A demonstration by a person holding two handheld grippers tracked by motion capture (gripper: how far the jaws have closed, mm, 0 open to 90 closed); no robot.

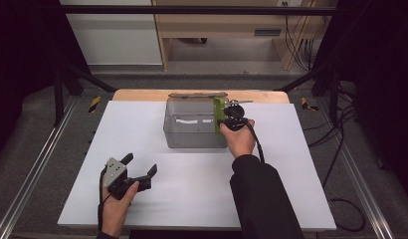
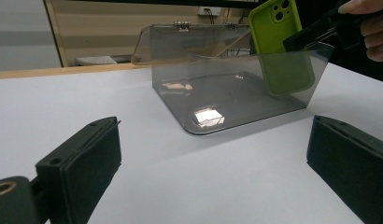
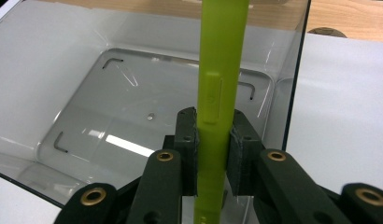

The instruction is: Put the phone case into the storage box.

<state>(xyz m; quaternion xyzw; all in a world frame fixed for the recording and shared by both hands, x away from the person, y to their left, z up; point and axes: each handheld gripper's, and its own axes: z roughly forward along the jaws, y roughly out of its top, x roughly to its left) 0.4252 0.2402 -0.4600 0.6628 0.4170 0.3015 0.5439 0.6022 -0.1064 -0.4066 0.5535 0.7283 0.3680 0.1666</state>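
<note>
Now the right tongs (image 3: 212, 154) clamp a lime-green phone case (image 3: 217, 93) edge-on, upright at the right wall of the clear smoky box (image 1: 192, 142), likely for lowering inside. Near left, the left tongs (image 1: 141, 167) rest wide open and empty on the white surface (image 1: 291, 189).

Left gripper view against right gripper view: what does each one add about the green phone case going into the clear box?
Left gripper view: the green phone case seen broadside with its camera cutout, tilted and partly inside the clear box, whose hinged lid stands open behind.
Right gripper view: the right gripper clamped on the case's thin edge.
Both: the case over the box's right end and the box's bare floor.
</note>
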